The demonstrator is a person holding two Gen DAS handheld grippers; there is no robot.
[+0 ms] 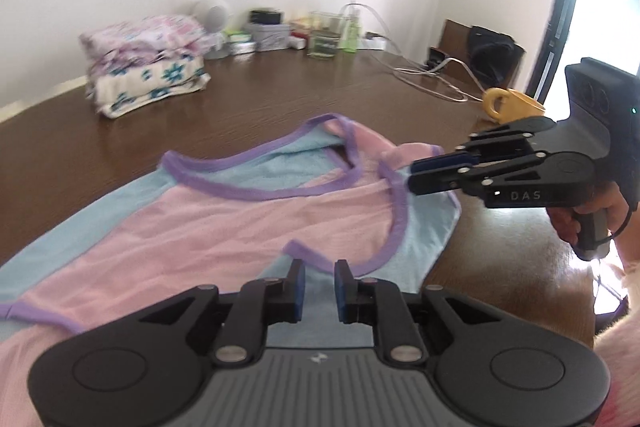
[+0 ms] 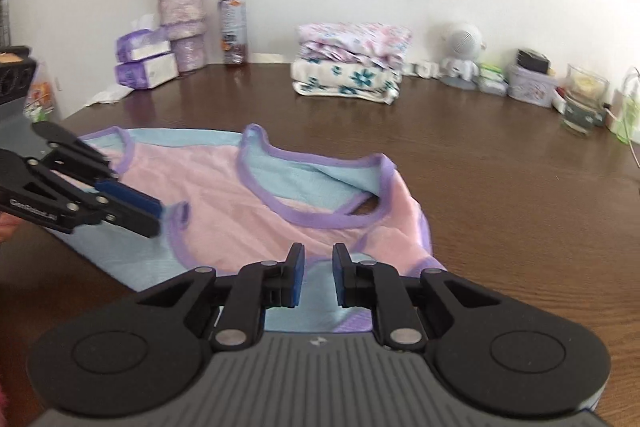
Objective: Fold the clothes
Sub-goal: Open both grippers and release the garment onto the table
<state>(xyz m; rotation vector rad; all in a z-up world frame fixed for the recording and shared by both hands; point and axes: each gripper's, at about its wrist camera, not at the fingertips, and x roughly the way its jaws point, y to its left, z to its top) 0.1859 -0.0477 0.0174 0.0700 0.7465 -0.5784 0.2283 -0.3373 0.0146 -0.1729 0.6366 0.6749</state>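
Pink-and-blue sleeveless garment with purple trim [image 2: 224,195] lies spread on the brown wooden table [image 2: 480,187]; left gripper [image 1: 319,285] and right gripper [image 2: 318,275] hover released, so next comes pinching an edge, I judge

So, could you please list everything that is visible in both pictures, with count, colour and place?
garment: one, pink and light blue with purple trim, spread on table
table: one, dark brown wood
folded clothes: one stack, floral white, pink, teal, by wall
flowers in vase: one bunch, pink, far left
bottle: one, dark drink, beside vase
tissue packs: two, purple, stacked
mug: one, yellow, right table edge
cables: several, white, far right
left gripper: black, blue pads, open
right gripper: same, open
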